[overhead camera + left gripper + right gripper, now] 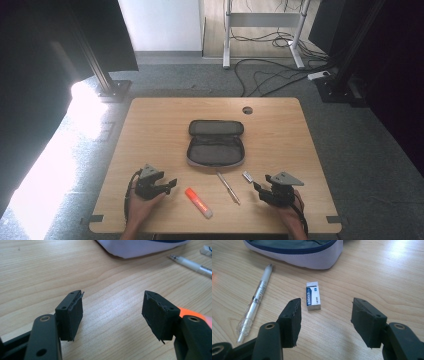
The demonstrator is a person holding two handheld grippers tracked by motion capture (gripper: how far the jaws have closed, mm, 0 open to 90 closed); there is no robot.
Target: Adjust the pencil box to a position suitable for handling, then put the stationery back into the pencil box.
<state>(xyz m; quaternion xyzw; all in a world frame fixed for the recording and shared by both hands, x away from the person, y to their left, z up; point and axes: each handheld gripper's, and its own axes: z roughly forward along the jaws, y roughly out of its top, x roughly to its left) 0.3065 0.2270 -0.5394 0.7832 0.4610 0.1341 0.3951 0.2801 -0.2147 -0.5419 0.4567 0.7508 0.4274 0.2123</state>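
Wooden table (150, 130), left to right: the left gripper (167, 186), held in the person's left hand (140, 207), rests near the front edge with its jaws spread and nothing between them, beside an orange highlighter (198, 202). At centre an open grey pencil case (216, 143) lies flat, with a clear pen (228, 187) and a small white eraser (247, 176) just in front of it. The right gripper (259, 188), jaws likewise spread and empty, points toward the eraser (313, 295).

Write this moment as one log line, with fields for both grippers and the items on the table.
left gripper: open, empty | right gripper: open, empty | grey fabric pencil case: unzipped | orange highlighter, clear pen, white eraser: on wooden table
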